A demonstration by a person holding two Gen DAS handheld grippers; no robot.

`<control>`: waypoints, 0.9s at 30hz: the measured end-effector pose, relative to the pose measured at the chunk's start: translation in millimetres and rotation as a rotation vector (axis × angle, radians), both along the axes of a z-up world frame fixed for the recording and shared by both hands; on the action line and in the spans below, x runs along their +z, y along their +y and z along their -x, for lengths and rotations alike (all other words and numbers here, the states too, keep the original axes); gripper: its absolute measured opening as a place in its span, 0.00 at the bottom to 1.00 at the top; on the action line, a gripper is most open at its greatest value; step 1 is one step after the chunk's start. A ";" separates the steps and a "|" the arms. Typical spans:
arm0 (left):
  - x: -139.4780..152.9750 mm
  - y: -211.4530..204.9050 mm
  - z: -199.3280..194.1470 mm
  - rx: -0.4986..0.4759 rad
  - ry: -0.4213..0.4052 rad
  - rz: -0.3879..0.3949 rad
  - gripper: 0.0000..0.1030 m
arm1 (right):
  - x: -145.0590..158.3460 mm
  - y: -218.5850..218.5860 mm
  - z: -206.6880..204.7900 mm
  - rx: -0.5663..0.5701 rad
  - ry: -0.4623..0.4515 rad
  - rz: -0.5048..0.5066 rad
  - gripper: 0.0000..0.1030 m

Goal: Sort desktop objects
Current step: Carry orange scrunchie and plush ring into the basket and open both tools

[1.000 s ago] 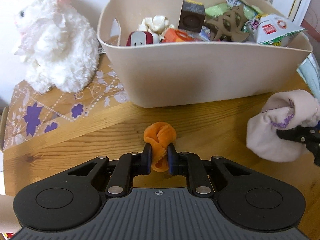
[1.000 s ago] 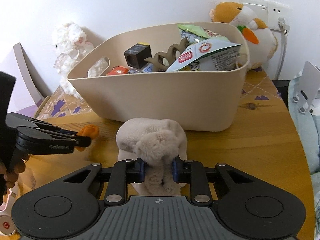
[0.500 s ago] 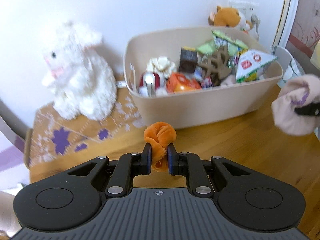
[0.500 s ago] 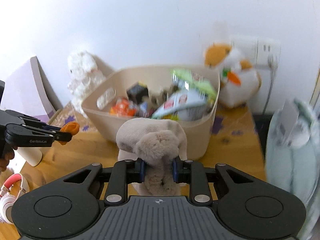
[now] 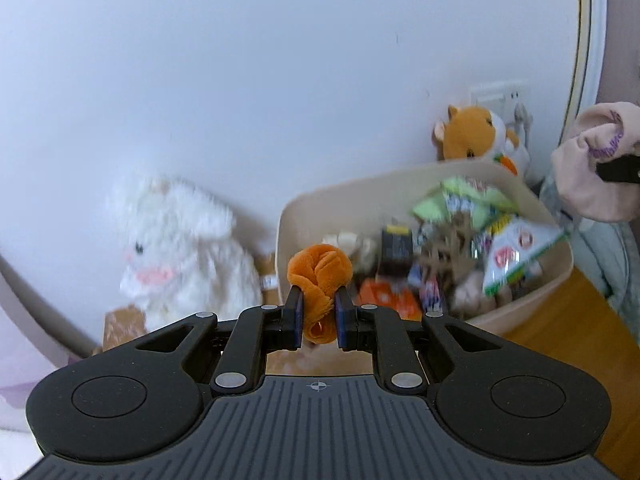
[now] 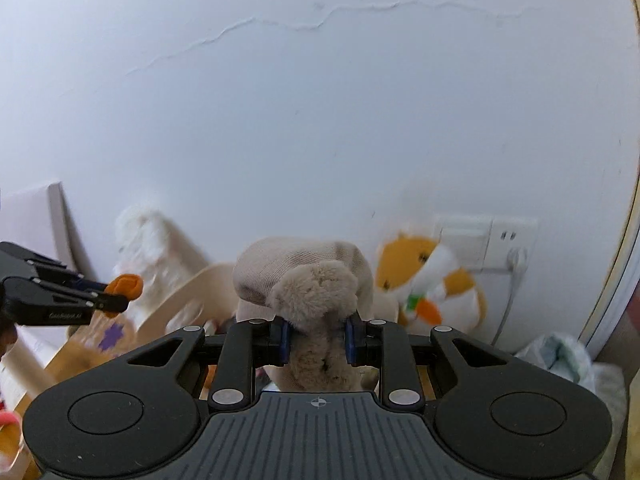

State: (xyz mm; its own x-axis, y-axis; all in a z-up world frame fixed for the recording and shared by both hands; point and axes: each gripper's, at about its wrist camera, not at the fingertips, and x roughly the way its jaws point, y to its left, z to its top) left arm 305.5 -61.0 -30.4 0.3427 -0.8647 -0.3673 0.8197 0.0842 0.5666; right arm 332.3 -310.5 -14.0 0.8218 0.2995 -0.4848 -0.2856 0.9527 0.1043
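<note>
My left gripper (image 5: pixel 318 322) is shut on a small orange plush piece (image 5: pixel 320 276), held in the air in front of the beige storage bin (image 5: pixel 532 296). The bin holds several items: snack bags, a dark box, a cardboard cut-out. My right gripper (image 6: pixel 316 338) is shut on a beige fuzzy sock bundle (image 6: pixel 308 280), also lifted off the table. From the left wrist view that sock bundle (image 5: pixel 596 168) hangs at the far right, above the bin's right end. From the right wrist view the left gripper (image 6: pixel 114 300) with the orange plush piece (image 6: pixel 126 285) shows at the left.
A white plush rabbit (image 5: pixel 176 248) sits left of the bin against the wall. An orange and white plush hamster (image 5: pixel 476 132) sits behind the bin by a wall socket (image 6: pixel 488 240). The wooden table (image 5: pixel 560 328) shows right of the bin. Pale cloth (image 6: pixel 564 356) lies at the right.
Both grippers have risen well above the table with their loads still held. The views have tilted up, so the bin now sits lower and farther away, and more wall shows.
</note>
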 end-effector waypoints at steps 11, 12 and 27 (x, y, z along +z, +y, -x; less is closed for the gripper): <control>0.3 -65.4 10.9 0.041 0.064 -0.019 0.15 | -11.0 21.9 -64.3 -0.024 0.022 0.039 0.22; -2.6 -71.4 8.8 0.056 0.074 -0.027 0.15 | -15.3 25.1 -67.7 -0.023 0.032 0.043 0.22; -44.7 -113.5 -5.2 0.144 0.108 -0.178 0.42 | -62.0 53.7 -95.1 0.057 0.207 0.064 0.49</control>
